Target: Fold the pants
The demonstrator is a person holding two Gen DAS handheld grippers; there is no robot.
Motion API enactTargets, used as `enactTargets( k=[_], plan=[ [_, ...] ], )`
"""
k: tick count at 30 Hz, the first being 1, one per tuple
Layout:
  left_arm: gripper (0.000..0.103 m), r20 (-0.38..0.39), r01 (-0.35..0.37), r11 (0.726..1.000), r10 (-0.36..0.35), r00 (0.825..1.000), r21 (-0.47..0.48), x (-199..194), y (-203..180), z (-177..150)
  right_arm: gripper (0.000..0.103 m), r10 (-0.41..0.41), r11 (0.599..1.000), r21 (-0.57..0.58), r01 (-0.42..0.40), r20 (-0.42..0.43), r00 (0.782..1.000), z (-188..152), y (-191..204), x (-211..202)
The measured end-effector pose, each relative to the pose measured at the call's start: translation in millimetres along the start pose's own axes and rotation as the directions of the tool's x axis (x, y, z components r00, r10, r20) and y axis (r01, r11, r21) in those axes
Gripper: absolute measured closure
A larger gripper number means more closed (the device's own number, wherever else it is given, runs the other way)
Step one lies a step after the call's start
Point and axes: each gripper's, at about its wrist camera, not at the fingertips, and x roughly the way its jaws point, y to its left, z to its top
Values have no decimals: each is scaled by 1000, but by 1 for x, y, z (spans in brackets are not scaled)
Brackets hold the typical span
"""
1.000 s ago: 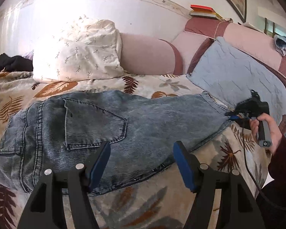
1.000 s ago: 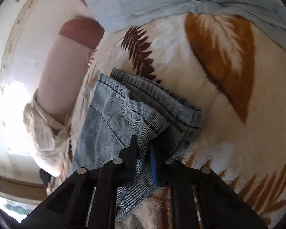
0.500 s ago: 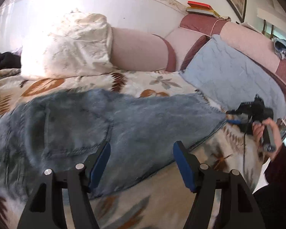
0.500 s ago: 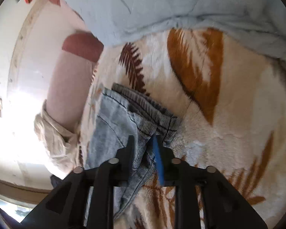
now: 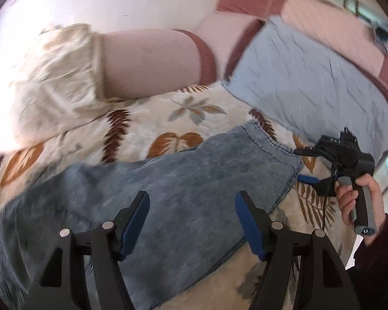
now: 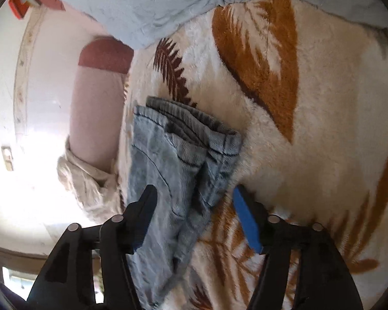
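lying flat on the leaf-print blanket (image 5: 147,118), the jeans (image 5: 168,191) sit under both grippers, left gripper (image 5: 191,219) and right gripper (image 6: 194,219), jaws apart, gripping nothing.

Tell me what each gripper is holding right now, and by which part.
Nothing is held. The right gripper is open, its fingers straddling the hem end of the jeans without closing. The left gripper is open above the denim.

bed: leaf-print blanket (image 5: 152,118) | pink bolster (image 5: 152,62) | blue quilt (image 5: 310,77) | white wall (image 5: 116,2)
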Motion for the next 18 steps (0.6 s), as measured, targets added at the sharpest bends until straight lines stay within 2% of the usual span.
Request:
enactTargets(
  k=[2, 3, 4, 5, 6, 9, 13, 17, 18],
  plan=[
    [32, -42, 37, 998, -35, 999, 45, 14, -10, 16, 39, 1, 1000, -17, 0, 24, 1000, 0, 2, 2],
    [32, -55, 43, 997, -40, 998, 63, 20, -14, 22, 50, -9, 1000, -21, 10, 42, 999, -1, 3, 3],
    [31, -71, 48, 995, -43, 997, 83, 27, -18, 29, 56, -32, 999, -27, 33, 48, 998, -1, 3, 5],
    [31, -98, 59, 992, -48, 994, 110, 37, -24, 38, 72, -63, 998, -18, 64, 55, 997, 0, 0, 7],
    [31, -113, 66, 989, -52, 992, 130, 44, -28, 45, 81, -60, 998, 9, 60, 58, 996, 0, -3, 11],
    [31, -164, 104, 977, -74, 984, 184, 74, -46, 68, 84, -30, 999, 45, 29, 44, 999, 4, -10, 12],
    [31, -232, 167, 966, -120, 965, 196, 120, -71, 98, 86, -23, 998, 54, 22, 32, 999, 8, -13, 13],
    [32, -298, 242, 951, -178, 938, 195, 165, -92, 121, 87, 14, 995, 95, -13, -6, 1000, 14, -21, 13],
    [32, -318, 270, 944, -201, 926, 189, 175, -97, 126, 87, 20, 995, 101, -18, -12, 1000, 16, -21, 14]
  ],
)
